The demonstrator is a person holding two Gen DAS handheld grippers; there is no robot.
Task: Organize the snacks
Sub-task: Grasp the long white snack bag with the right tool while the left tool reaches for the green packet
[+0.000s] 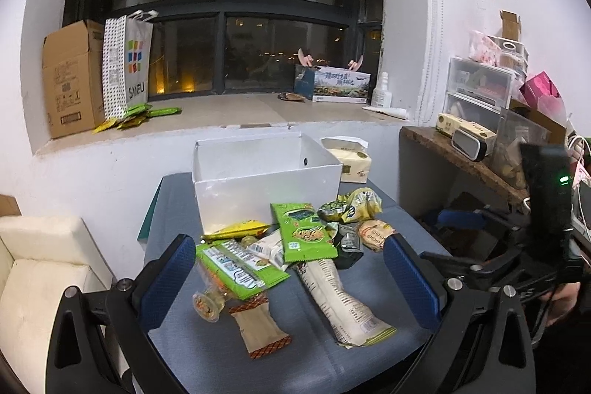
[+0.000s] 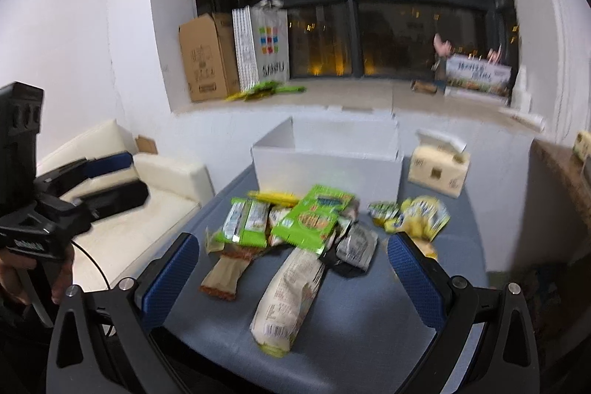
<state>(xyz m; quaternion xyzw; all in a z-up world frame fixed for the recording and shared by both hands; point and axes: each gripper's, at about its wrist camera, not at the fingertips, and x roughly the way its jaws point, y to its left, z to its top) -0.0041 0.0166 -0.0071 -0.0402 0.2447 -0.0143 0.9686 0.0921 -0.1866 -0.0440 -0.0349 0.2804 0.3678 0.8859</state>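
A pile of snack packets lies on a grey-blue table [image 1: 192, 349] in front of an open white box [image 1: 258, 180]. It includes a green packet [image 1: 304, 231], a long white packet [image 1: 340, 298], a brown-ended packet [image 1: 258, 327], a green-and-clear packet [image 1: 240, 268] and yellow-green packets [image 1: 354, 205]. My left gripper [image 1: 290, 279] is open and empty, held above the pile. My right gripper [image 2: 293, 277] is open and empty, above the long white packet [image 2: 291, 290]. The white box [image 2: 325, 168], the green packet [image 2: 314, 216] and the table [image 2: 369, 338] also show in the right wrist view.
A tissue pack [image 1: 351, 161] stands right of the box. A cream sofa [image 1: 33, 268] is at the left. A windowsill holds a cardboard box [image 1: 70, 80], a paper bag [image 1: 125, 65] and green packets [image 1: 136, 115]. A cluttered shelf [image 1: 480, 120] is at the right.
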